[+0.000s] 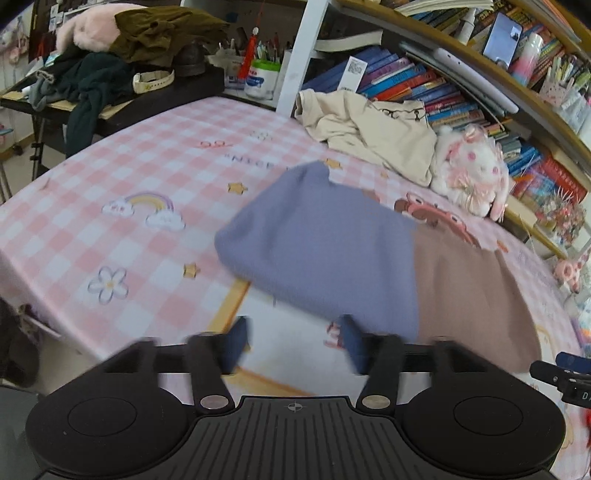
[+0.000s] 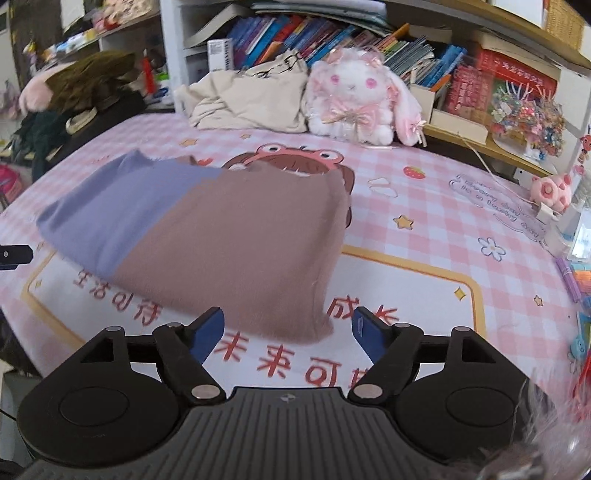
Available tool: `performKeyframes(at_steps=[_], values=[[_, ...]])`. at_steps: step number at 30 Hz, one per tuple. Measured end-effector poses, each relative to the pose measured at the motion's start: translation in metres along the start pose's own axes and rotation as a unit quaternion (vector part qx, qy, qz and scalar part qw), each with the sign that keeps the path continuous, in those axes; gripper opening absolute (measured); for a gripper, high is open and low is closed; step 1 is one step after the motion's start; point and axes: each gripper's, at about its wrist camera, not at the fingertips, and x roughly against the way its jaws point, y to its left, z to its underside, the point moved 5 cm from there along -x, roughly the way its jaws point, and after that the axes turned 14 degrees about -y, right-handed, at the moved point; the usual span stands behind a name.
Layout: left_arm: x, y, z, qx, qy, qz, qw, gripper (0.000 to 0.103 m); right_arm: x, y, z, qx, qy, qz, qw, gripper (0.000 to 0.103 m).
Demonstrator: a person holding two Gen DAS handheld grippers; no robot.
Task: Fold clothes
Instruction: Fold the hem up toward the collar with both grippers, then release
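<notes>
A folded two-tone garment, purple on the left and brown on the right [image 2: 221, 236], lies flat on the pink checked tablecloth [image 2: 424, 221]. It also shows in the left wrist view [image 1: 332, 243]. My left gripper [image 1: 293, 341] is open and empty just in front of the purple half's near edge. My right gripper [image 2: 288, 330] is open and empty just in front of the brown half's near edge. A crumpled cream garment [image 2: 251, 96] lies at the back of the table, also seen in the left wrist view [image 1: 373, 133].
A white and pink plush rabbit [image 2: 358, 96] sits beside the cream garment. Bookshelves [image 2: 332, 33] run along the back. A side desk [image 1: 110, 99] at the far left holds dark clothes. Small items lie at the right table edge [image 2: 576, 236].
</notes>
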Motion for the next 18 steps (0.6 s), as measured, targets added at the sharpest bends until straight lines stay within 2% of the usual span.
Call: performKeyframes(at_steps=[1, 4, 7, 9, 11, 15, 18], values=[[0.003, -0.001, 0.002, 0.005, -0.002, 0.004, 1.0000, 0.081, 0.001, 0.002, 0.002, 0.005, 0.004, 0.000, 1.000, 0.082], [0.004, 0.003, 0.004, 0.055, 0.008, 0.029, 0.9980, 0.082, 0.004, 0.011, 0.006, 0.020, 0.010, -0.002, 1.000, 0.089], [-0.003, 0.014, 0.004, 0.134, 0.030, 0.048, 0.9893, 0.082, 0.007, 0.020, 0.008, 0.027, 0.010, -0.004, 1.000, 0.092], [-0.009, 0.025, 0.001, 0.182, 0.042, 0.052, 0.9810, 0.082, 0.008, 0.027, 0.009, 0.031, 0.012, -0.003, 0.999, 0.092], [-0.015, 0.040, -0.001, 0.231, 0.050, 0.037, 0.9710, 0.082, 0.010, 0.033, 0.010, 0.030, 0.012, 0.001, 0.999, 0.092], [-0.022, 0.068, -0.006, 0.329, 0.045, 0.036, 0.9427, 0.081, 0.013, 0.042, 0.011, 0.022, 0.015, 0.012, 1.000, 0.092], [-0.032, 0.080, -0.009, 0.361, 0.048, 0.031, 0.9308, 0.081, 0.015, 0.045, 0.011, 0.008, 0.018, 0.028, 0.999, 0.092]])
